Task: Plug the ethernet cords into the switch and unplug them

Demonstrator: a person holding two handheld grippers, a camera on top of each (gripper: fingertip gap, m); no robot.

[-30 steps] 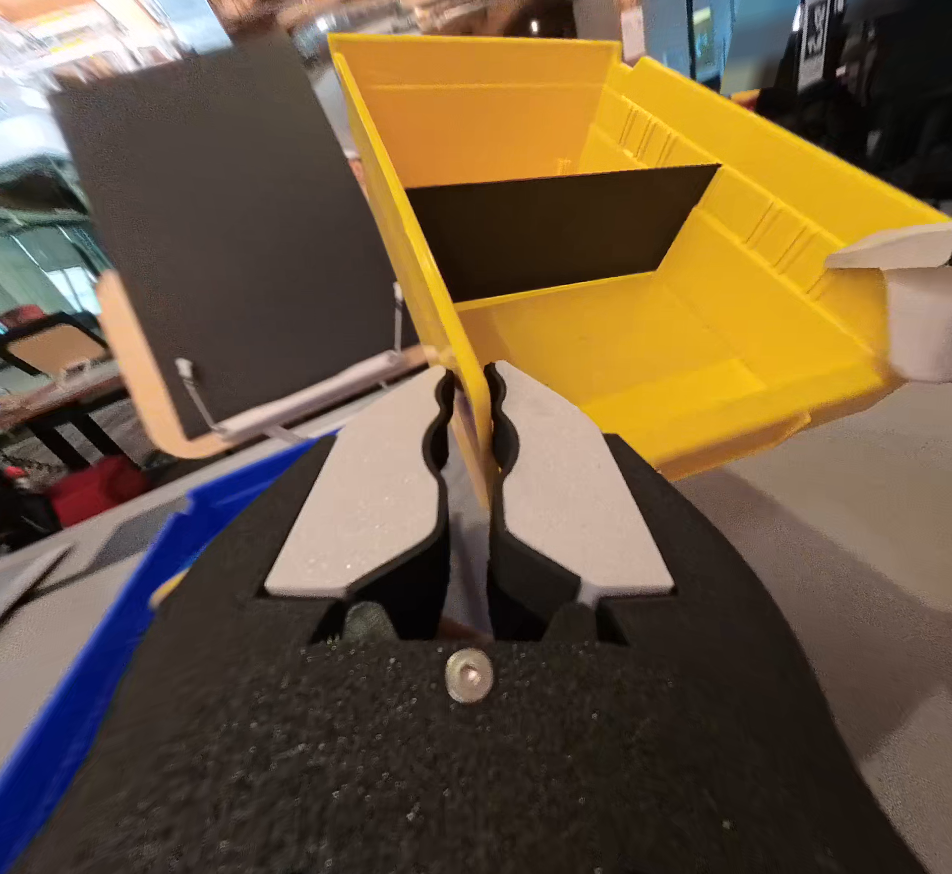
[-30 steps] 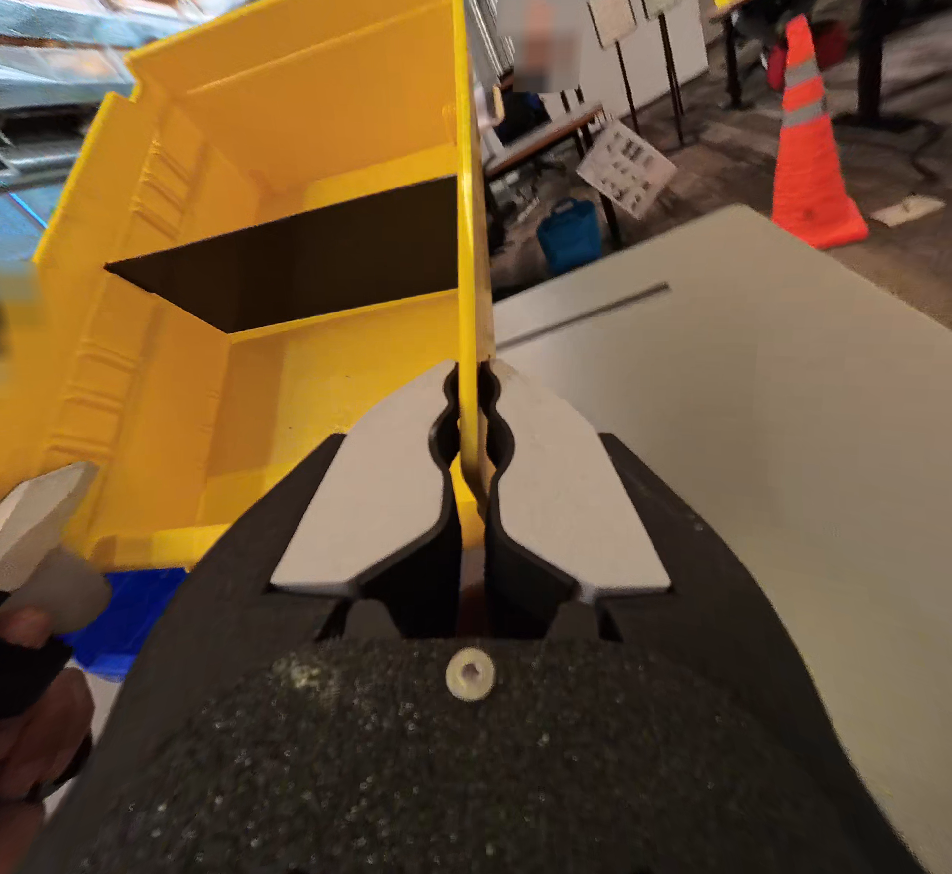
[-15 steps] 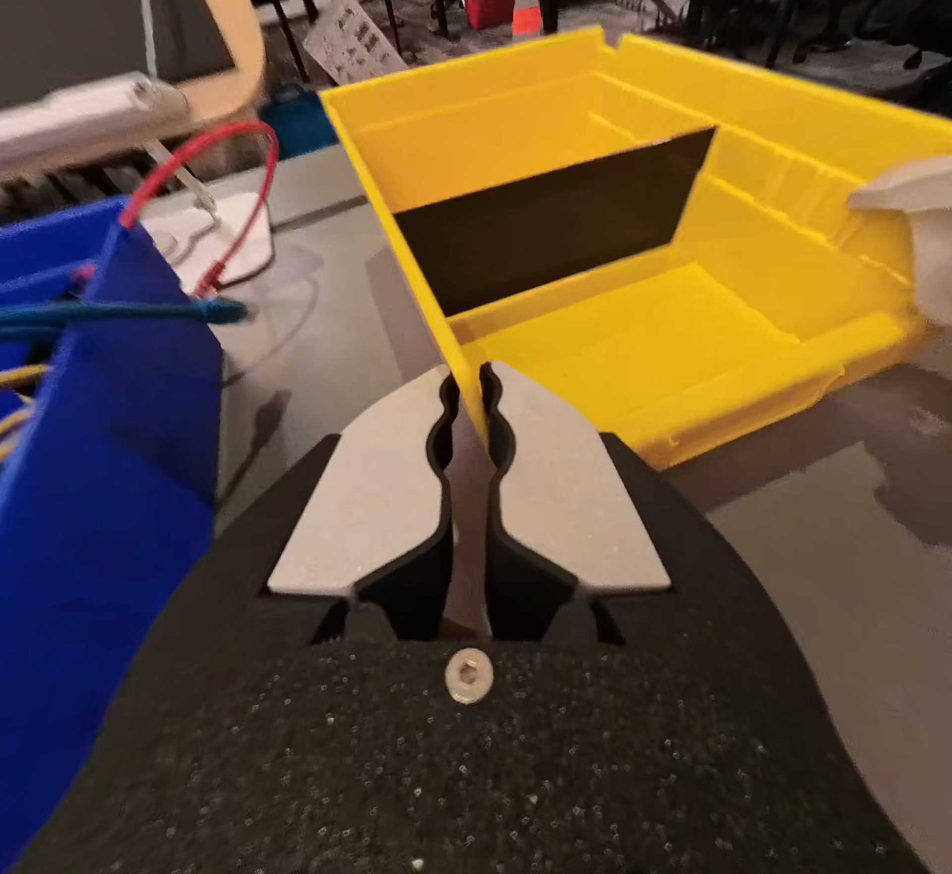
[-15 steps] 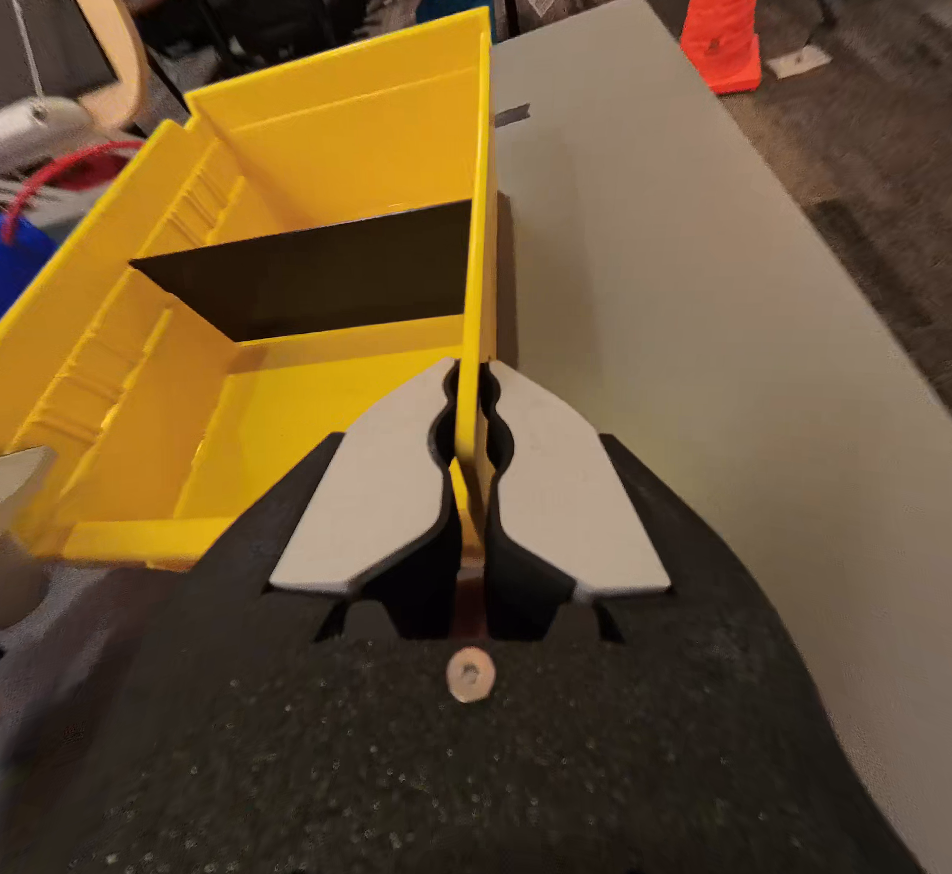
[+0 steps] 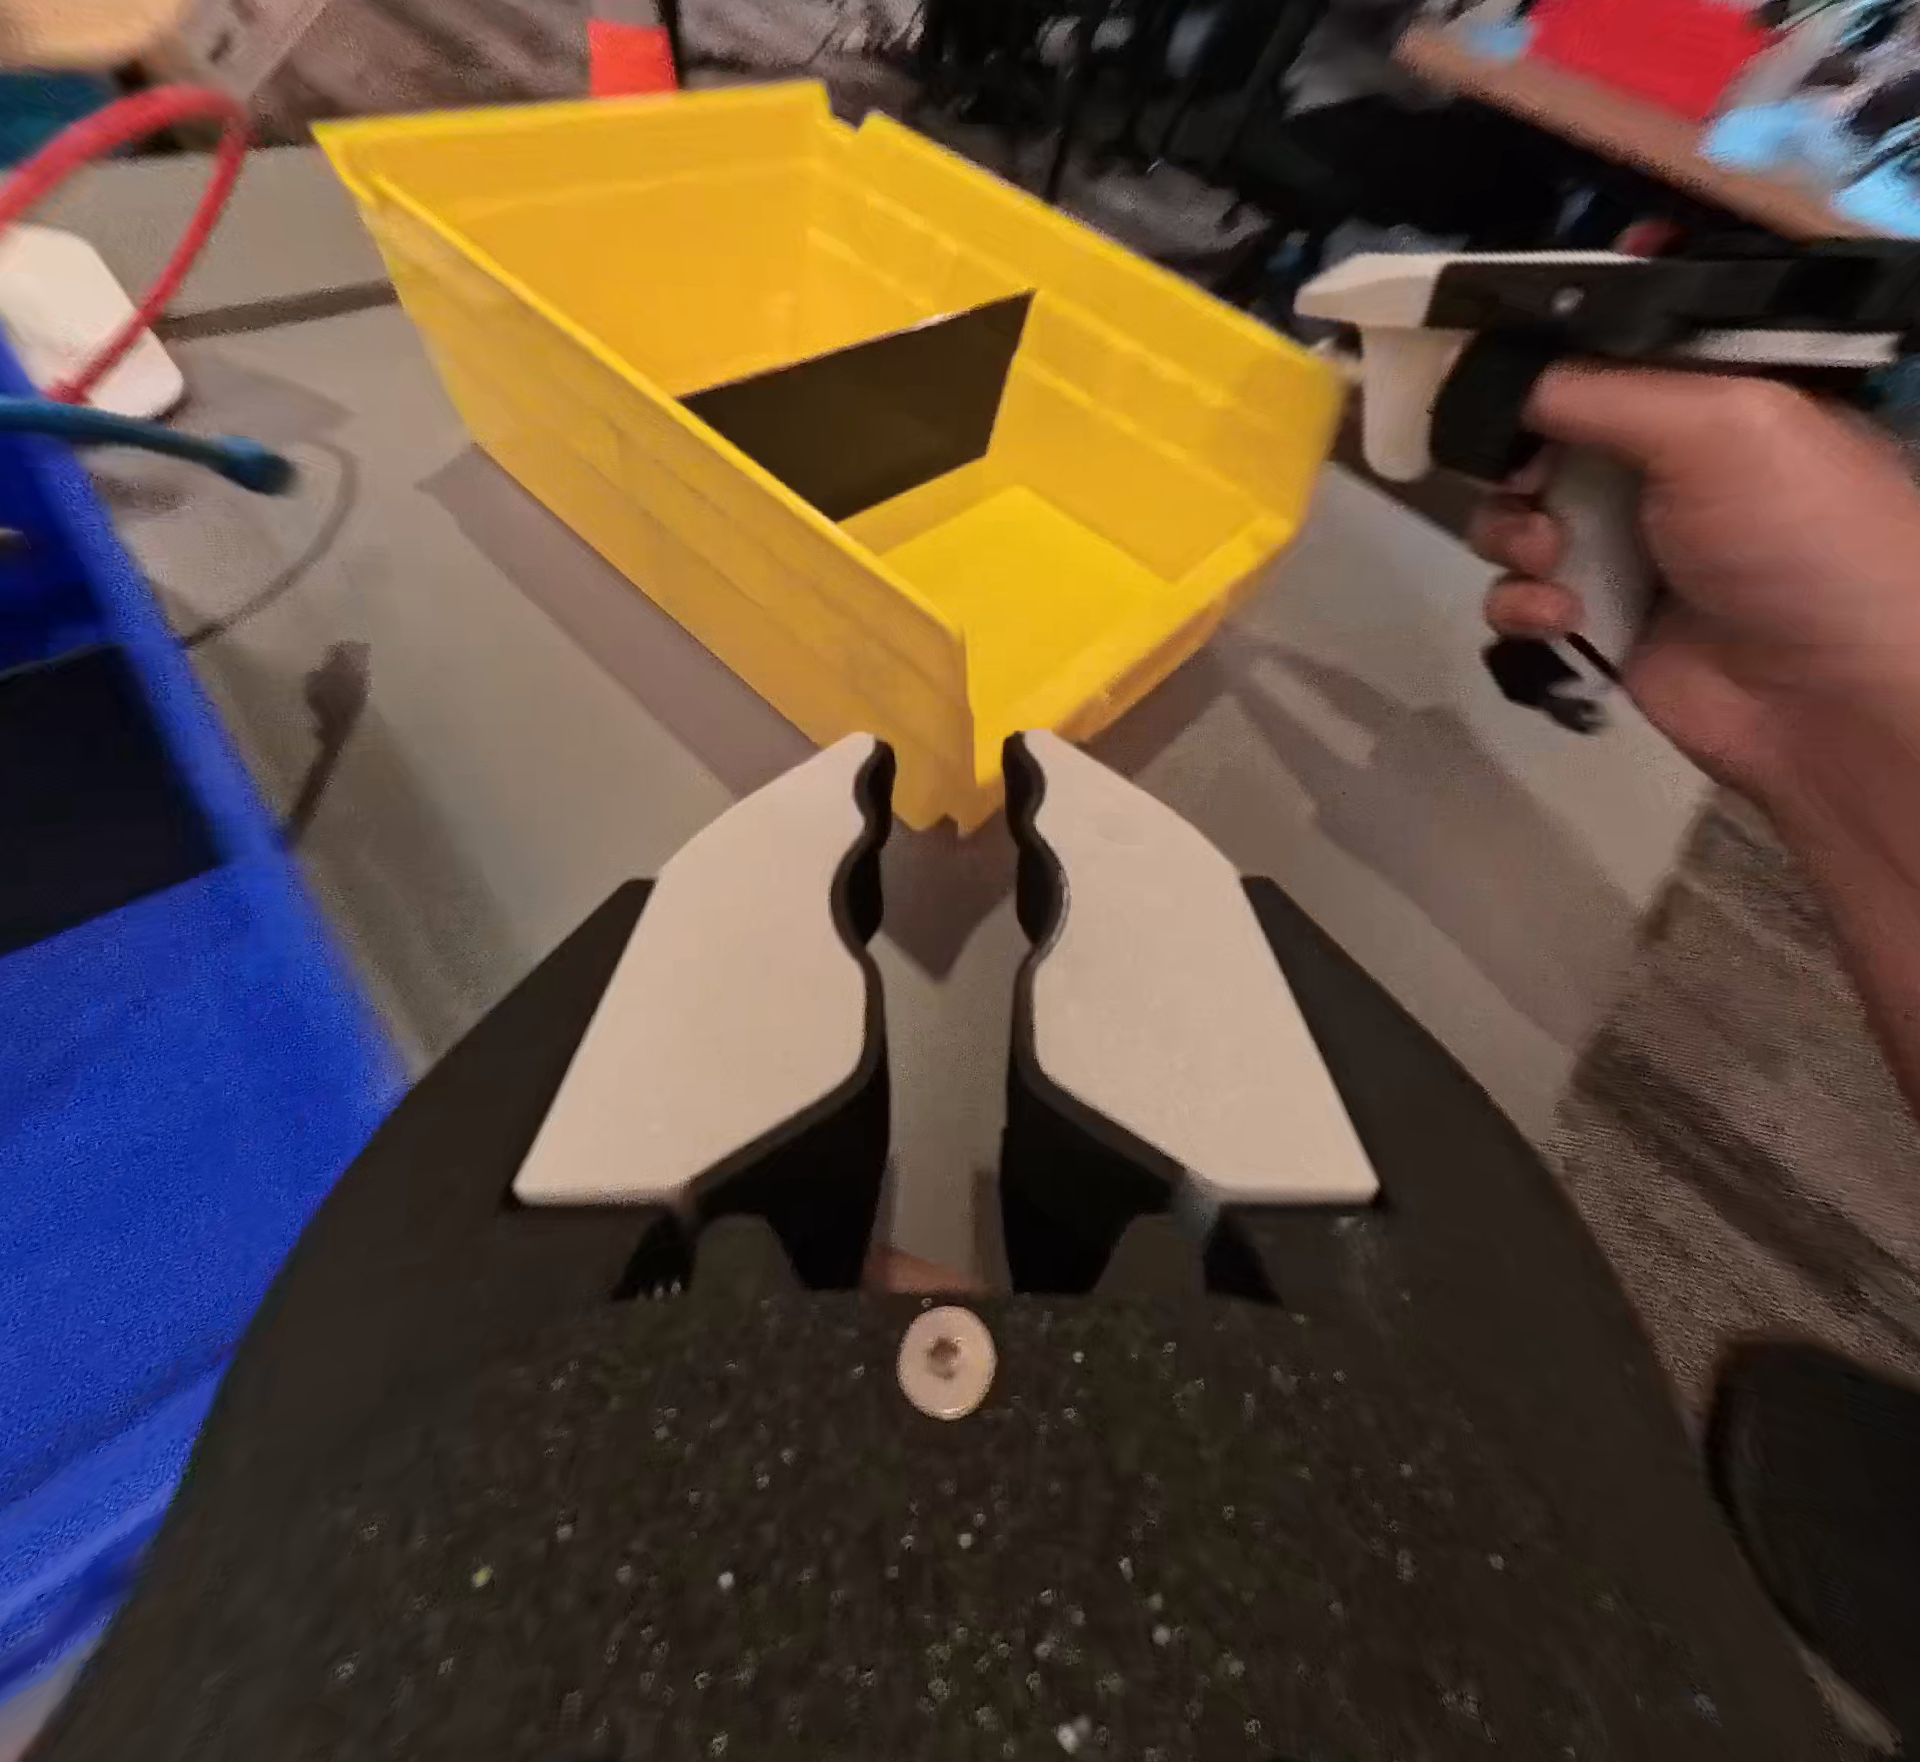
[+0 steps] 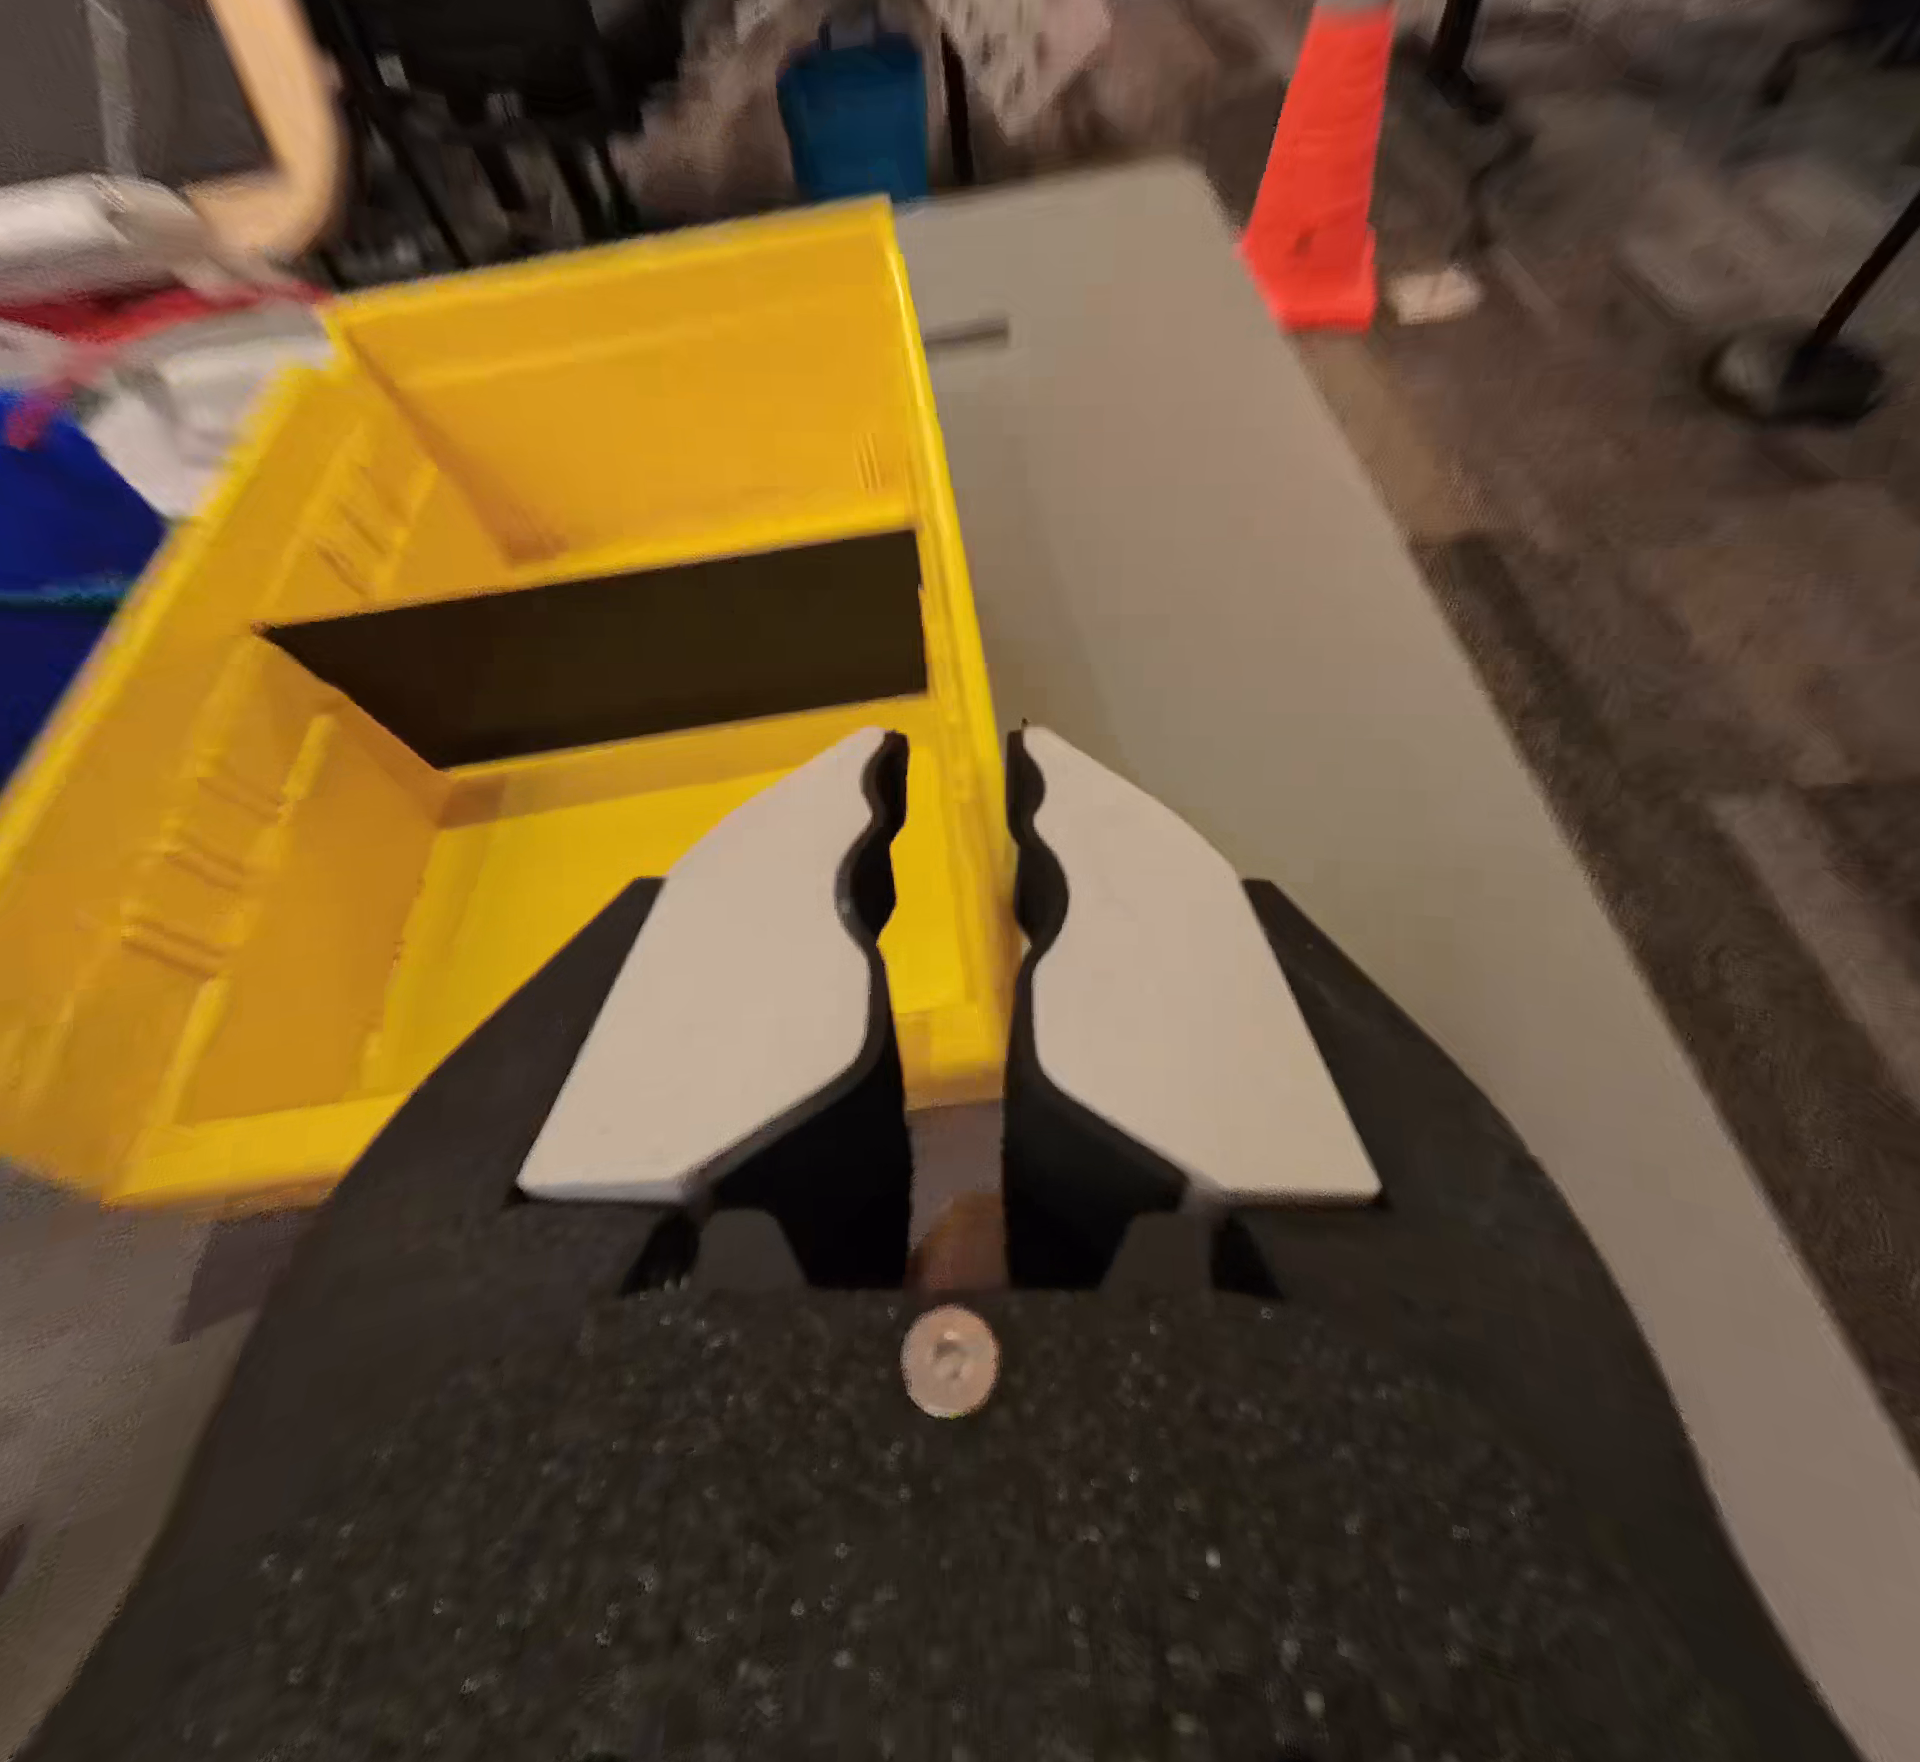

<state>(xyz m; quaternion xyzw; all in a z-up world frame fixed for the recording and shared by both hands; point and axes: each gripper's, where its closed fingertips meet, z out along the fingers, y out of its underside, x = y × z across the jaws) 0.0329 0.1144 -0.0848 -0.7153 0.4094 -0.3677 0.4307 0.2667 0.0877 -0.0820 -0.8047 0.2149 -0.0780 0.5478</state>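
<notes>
A yellow bin [image 5: 644, 424] with a black divider [image 5: 873, 413] sits on the grey table [image 5: 499, 673]. My left gripper [image 5: 948, 756] is open and empty, its fingertips just short of the bin's near corner. My right gripper [image 6: 956, 746] is open, and the bin's right wall [image 6: 966, 777] runs between its parted fingers. The bin [image 6: 623, 424] looks empty. A blue cord [image 5: 208, 455] and a red cord [image 5: 156, 143] stick out at the left. The red cord runs to a white device [image 5: 73, 330]. A hand holds the right gripper [image 5: 1361, 341] at the bin's far side.
A blue bin [image 5: 156, 1037] stands close on the left of my left gripper. Bare table [image 6: 1195, 673] lies right of the yellow bin, with its edge beyond. An orange cone [image 6: 1330, 133] stands on the floor behind. About 25 cm separates my left fingertips from my right.
Both grippers have opened and let go of the yellow bin's walls. The bin has come down from a tilted, lifted pose and rests on the table. My left gripper has drawn back.
</notes>
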